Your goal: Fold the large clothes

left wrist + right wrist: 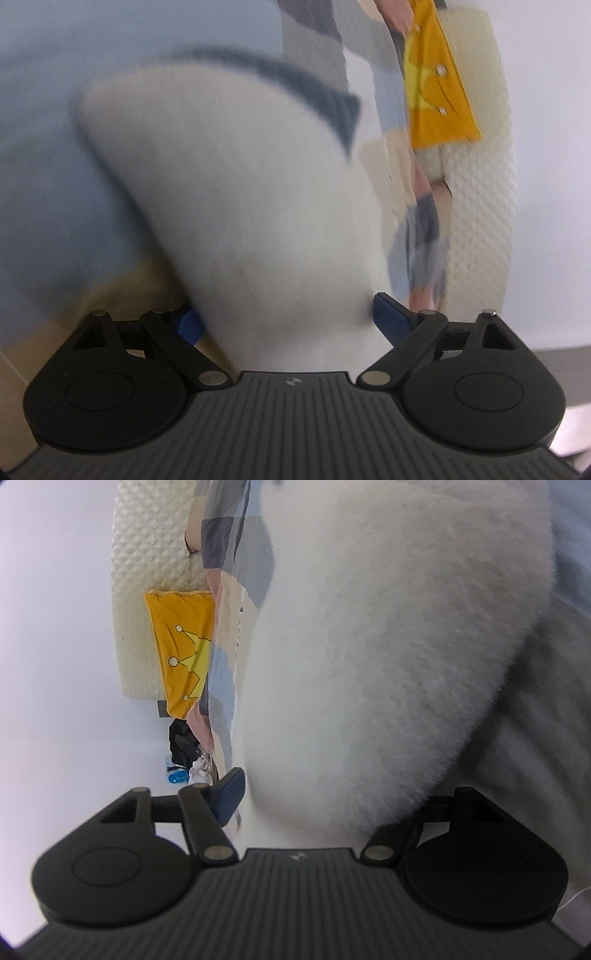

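A large white fleecy garment (pixel 240 206) fills the left wrist view, blurred by motion, with a dark blue band (pixel 314 92) along its far edge. It runs down between the blue fingertips (pixel 391 317) of my left gripper (pixel 288 317), whose jaws stand wide around the thick cloth. In the right wrist view the same white fleece (pixel 369 664) hangs in front of my right gripper (pixel 332 797). Its left blue fingertip (pixel 231 794) shows beside the cloth; the right one is hidden under the fleece.
A bed with a patchwork quilt (pixel 229 554) lies behind, seen sideways. A yellow pillow with a crown print (pixel 181 657) leans on a cream quilted headboard (pixel 147 572). Dark clothes and white shoes (pixel 188 760) lie by a white wall (pixel 55 664).
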The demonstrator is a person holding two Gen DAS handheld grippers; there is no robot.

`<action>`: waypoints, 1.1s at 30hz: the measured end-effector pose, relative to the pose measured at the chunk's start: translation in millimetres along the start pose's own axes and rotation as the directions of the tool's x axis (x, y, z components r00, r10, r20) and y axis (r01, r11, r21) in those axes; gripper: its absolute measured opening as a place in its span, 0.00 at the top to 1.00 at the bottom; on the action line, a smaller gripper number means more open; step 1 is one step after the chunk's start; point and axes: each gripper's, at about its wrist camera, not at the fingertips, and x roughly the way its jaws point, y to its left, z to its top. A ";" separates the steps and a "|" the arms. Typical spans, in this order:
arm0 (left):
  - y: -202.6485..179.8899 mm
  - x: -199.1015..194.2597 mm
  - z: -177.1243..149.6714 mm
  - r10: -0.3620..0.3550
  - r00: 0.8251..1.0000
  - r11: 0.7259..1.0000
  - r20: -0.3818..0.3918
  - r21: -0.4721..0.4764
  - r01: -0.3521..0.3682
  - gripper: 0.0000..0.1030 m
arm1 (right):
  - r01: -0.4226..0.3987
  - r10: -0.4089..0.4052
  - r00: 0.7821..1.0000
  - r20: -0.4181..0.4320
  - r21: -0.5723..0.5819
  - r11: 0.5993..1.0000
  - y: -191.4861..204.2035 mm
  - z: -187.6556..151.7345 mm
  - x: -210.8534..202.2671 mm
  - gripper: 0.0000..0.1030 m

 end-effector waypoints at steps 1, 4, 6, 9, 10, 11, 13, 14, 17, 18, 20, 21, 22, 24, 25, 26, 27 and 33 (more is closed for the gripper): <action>0.3 -0.9 3.9 0.005 1.000 1.000 0.022 -0.007 -0.005 0.10 | -0.001 0.001 1.000 0.002 0.007 1.000 -0.7 0.2 -0.4 0.31; -1.9 -0.6 12.0 0.022 0.998 1.000 0.058 -0.010 -0.022 0.12 | 0.006 -0.006 1.000 0.019 0.024 1.000 -4.2 1.3 -4.3 0.31; -4.1 0.9 14.1 0.034 0.997 0.999 0.065 -0.011 -0.033 0.17 | 0.021 -0.022 0.999 0.045 0.025 0.999 -4.7 1.2 -8.5 0.31; -7.0 2.3 16.2 0.061 0.996 0.998 0.072 0.006 -0.062 0.23 | 0.054 -0.056 0.995 0.087 0.018 0.998 -4.0 1.1 -16.0 0.31; -5.2 0.6 17.8 0.070 0.995 0.997 0.072 0.018 -0.072 0.25 | 0.066 -0.067 0.993 0.101 0.011 0.998 -3.6 2.1 -19.0 0.31; -6.1 -0.3 20.9 0.074 0.994 0.997 0.077 0.032 -0.077 0.26 | 0.071 -0.072 0.991 0.117 0.008 0.997 -3.8 2.8 -22.0 0.31; -4.2 -2.0 25.4 0.080 0.993 0.996 0.083 0.044 -0.084 0.29 | 0.078 -0.078 0.988 0.131 0.008 0.997 -6.8 3.4 -23.7 0.31; -5.2 -0.6 26.5 0.082 0.993 0.995 0.086 0.048 -0.086 0.30 | 0.086 -0.086 0.987 0.136 0.003 0.996 -7.4 4.0 -23.6 0.31; 0.6 -7.9 21.8 0.089 0.991 0.992 0.097 0.075 -0.097 0.34 | 0.119 -0.115 0.981 0.158 -0.020 0.993 -7.0 4.0 -21.7 0.34; -0.4 -8.3 20.9 0.092 0.991 0.991 0.101 0.085 -0.101 0.37 | 0.124 -0.119 0.980 0.160 -0.025 0.992 -7.0 4.4 -21.4 0.36; -3.6 -12.1 18.3 0.095 0.989 0.988 0.113 0.114 -0.108 0.41 | 0.132 -0.122 0.978 0.168 -0.052 0.990 -4.4 3.1 -21.4 0.49; -6.3 -13.4 17.3 0.096 0.988 0.985 0.122 0.129 -0.112 0.43 | 0.138 -0.124 0.977 0.174 -0.073 0.988 -0.3 1.1 -20.5 0.52; -8.7 -14.1 16.2 0.097 0.987 0.983 0.130 0.141 -0.116 0.46 | 0.140 -0.121 0.976 0.180 -0.092 0.986 2.7 -0.1 -21.5 0.59; -14.4 -19.3 13.4 0.085 0.985 0.980 0.150 0.165 -0.109 0.49 | 0.117 -0.095 0.976 0.196 -0.105 0.988 7.5 -2.8 -28.1 0.63; -18.6 -21.7 13.2 0.084 0.985 0.977 0.153 0.180 -0.111 0.51 | 0.117 -0.091 0.976 0.199 -0.126 0.985 12.4 -3.9 -30.8 0.64; -23.3 -25.1 13.0 0.081 0.985 0.975 0.154 0.191 -0.110 0.52 | 0.123 -0.091 0.975 0.201 -0.150 0.981 17.6 -5.1 -33.3 0.65; -28.1 -28.2 12.8 0.080 0.985 0.972 0.154 0.205 -0.111 0.53 | 0.127 -0.093 0.975 0.201 -0.167 0.978 22.4 -6.5 -36.1 0.65; -66.5 -40.2 2.4 0.071 0.990 0.951 0.121 0.292 -0.103 0.53 | 0.113 -0.072 0.978 0.198 -0.202 0.973 41.0 0.2 -61.7 0.66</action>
